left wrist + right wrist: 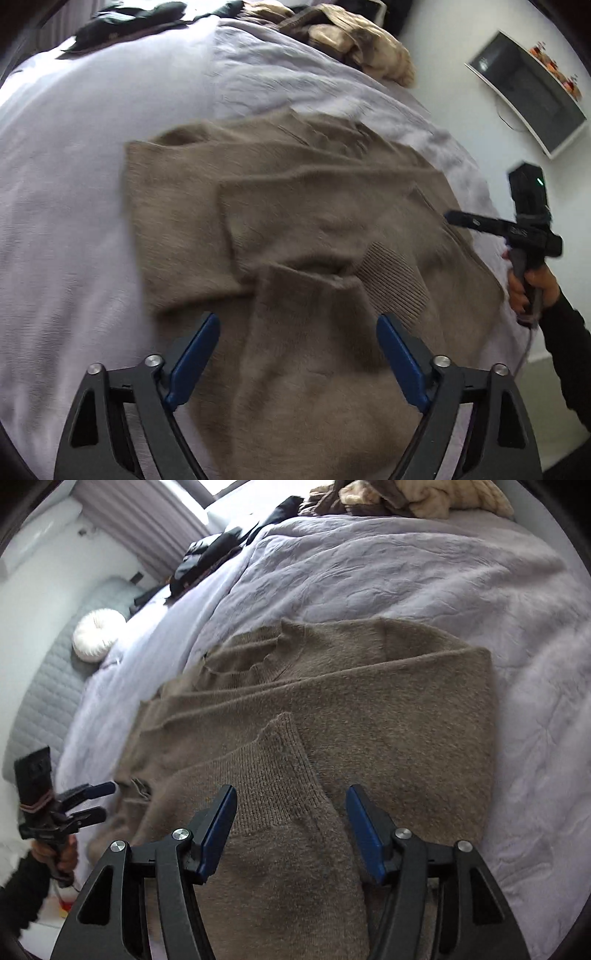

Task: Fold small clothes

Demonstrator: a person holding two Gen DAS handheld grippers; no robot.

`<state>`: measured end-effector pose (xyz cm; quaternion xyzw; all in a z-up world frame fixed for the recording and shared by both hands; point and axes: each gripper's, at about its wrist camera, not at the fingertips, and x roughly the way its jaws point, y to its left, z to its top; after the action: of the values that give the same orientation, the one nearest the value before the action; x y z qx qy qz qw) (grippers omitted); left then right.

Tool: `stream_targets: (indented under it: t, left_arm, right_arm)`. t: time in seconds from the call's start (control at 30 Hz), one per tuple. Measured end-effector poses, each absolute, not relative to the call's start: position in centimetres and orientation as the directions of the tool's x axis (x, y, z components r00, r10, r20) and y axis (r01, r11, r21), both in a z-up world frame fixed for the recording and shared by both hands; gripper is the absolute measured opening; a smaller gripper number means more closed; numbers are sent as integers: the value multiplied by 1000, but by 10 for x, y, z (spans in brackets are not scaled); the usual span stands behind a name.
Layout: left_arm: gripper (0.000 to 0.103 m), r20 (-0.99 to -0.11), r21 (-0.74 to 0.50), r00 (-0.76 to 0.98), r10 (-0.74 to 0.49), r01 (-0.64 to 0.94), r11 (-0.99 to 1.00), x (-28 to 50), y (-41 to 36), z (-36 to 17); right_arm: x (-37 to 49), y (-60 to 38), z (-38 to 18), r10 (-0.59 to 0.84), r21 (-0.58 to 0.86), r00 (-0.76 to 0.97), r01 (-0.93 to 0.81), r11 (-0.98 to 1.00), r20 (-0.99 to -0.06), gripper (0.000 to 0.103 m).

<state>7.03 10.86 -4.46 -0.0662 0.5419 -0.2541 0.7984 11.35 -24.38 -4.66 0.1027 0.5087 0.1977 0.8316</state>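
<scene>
Home bedroom: bed [369, 572] with lilac quilt, padded headboard [48, 686], curtains [147, 513].

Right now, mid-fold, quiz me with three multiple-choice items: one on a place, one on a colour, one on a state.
1. Where does the sweater lie?
A. on the lilac bedspread
B. on a wooden floor
C. inside a basket

2. What colour is the sweater?
A. red
B. taupe brown
C. navy

3. How does the left gripper stand?
A. shut on a sleeve
B. open over the sweater
C. shut on a pillow

Answers:
1. A, since bedspread shows all around the knit.
2. B, as both wrist views show a brownish knit.
3. B, because its blue fingers stand wide apart with fabric lying flat between them, ungripped.
</scene>
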Motion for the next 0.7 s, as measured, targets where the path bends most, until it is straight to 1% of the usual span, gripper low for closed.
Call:
stream_targets:
  t: [0.03, 0.1, 0.17, 0.23, 0.27, 0.3, 0.33, 0.43, 0.57, 0.63, 0.7]
  left_arm:
    - [81, -842, -370, 259, -474, 362, 855, 68, 100, -46]
    - [81, -885, -296, 228, -405, 396, 869, 65, 85, -55]
    - [81, -901, -268, 217, -375, 400, 876, 63, 80, -61]
    - [78, -899, -285, 210, -383, 383, 879, 62, 83, -64]
    - [61, -891, -310, 208, -404, 371, 875, 60, 85, -64]
    - [21, -883, -346, 186, -431, 364, 865, 59, 87, -65]
    - [4, -878, -365, 174, -446, 358, 859, 57, 89, -65]
    - [4, -853, -373, 225, -470, 367, 852, 41, 94, -56]
    - [4, -782, -390, 361, -507, 351, 851, 20, 111, -17]
    - [4, -753, -384, 419, -507, 346, 856, 15, 120, 1]
    - [4, -751, -358, 446, -486, 343, 868, 15, 124, 9]
  right_arm:
    - [111, -240, -47, 422, 353, 400, -238, 905, -813, 66]
    - [113, -225, -51, 354, 265, 395, -263, 928, -848, 66]
    - [114, -217, -55, 298, 202, 392, -268, 942, -870, 63]
    - [109, -215, -53, 268, 165, 403, -271, 948, -875, 41]
    - [104, -214, -48, 263, 153, 418, -279, 948, -869, 8]
    - [96, -213, -42, 246, 123, 448, -284, 951, -859, 8]
    - [90, -212, -37, 233, 100, 470, -290, 952, -851, 8]
    - [58, -208, -16, 194, 19, 561, -301, 953, -805, 8]
    - [23, -206, 26, 145, -67, 686, -272, 960, -713, 8]
    - [15, -203, 41, 131, -99, 716, -270, 958, -686, 8]
    - [11, -199, 51, 108, -140, 743, -264, 954, -660, 8]
